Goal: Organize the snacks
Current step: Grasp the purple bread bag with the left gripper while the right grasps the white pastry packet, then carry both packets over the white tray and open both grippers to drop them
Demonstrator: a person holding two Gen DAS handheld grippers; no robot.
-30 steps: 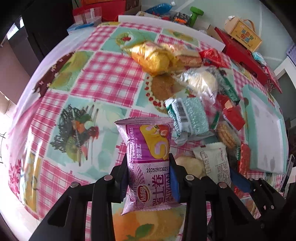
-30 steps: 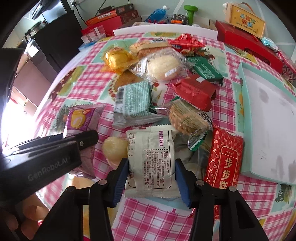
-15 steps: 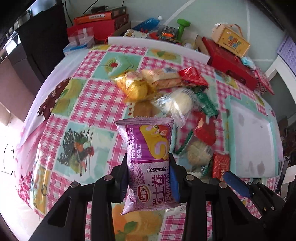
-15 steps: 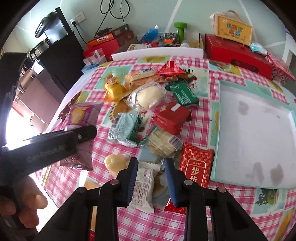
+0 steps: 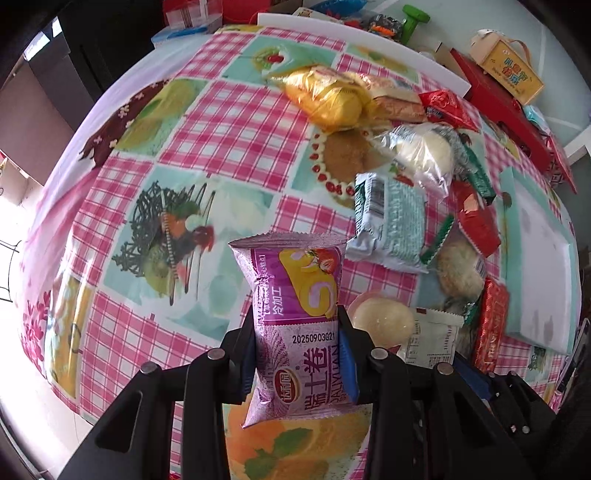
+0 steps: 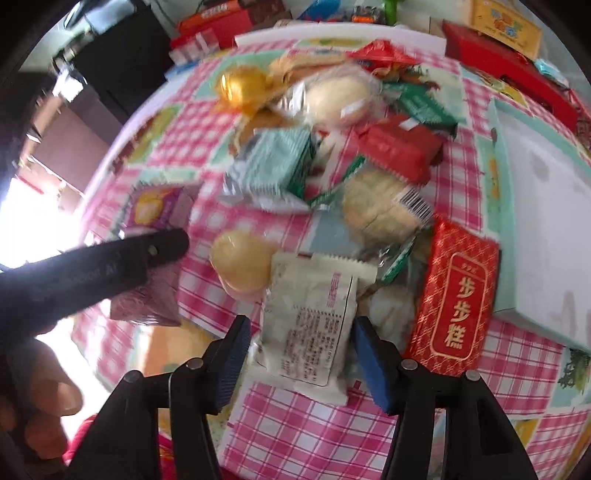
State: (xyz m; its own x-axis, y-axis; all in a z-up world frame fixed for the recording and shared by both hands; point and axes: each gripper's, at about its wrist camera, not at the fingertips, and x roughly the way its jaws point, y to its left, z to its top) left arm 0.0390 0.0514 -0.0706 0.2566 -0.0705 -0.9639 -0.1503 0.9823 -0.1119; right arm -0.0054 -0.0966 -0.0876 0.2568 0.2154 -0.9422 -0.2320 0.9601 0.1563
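Observation:
My left gripper (image 5: pixel 297 343) is shut on a purple swiss-roll snack packet (image 5: pixel 295 317) and holds it upright above the checked tablecloth. It also shows in the right wrist view (image 6: pixel 155 206), left of the pile. My right gripper (image 6: pixel 301 350) is open, its blue pads either side of a white snack packet (image 6: pixel 312 325) that lies on the table, not touching it. A pile of snacks lies beyond: a red packet with gold characters (image 6: pixel 458 291), a pale green packet (image 6: pixel 273 166), a red packet (image 6: pixel 399 147), a gold-wrapped one (image 6: pixel 240 88).
A pale green-rimmed white tray (image 6: pixel 502 177) lies at the right, nothing on it. Red boxes (image 6: pixel 506 62) and a yellow gift box (image 6: pixel 506 18) stand beyond the table's far edge. A round yellow snack (image 6: pixel 240 258) lies left of the white packet.
My right gripper has opened and come down around the white packet again after lifting away. My left gripper, still holding the purple packet, has dropped closer to the table.

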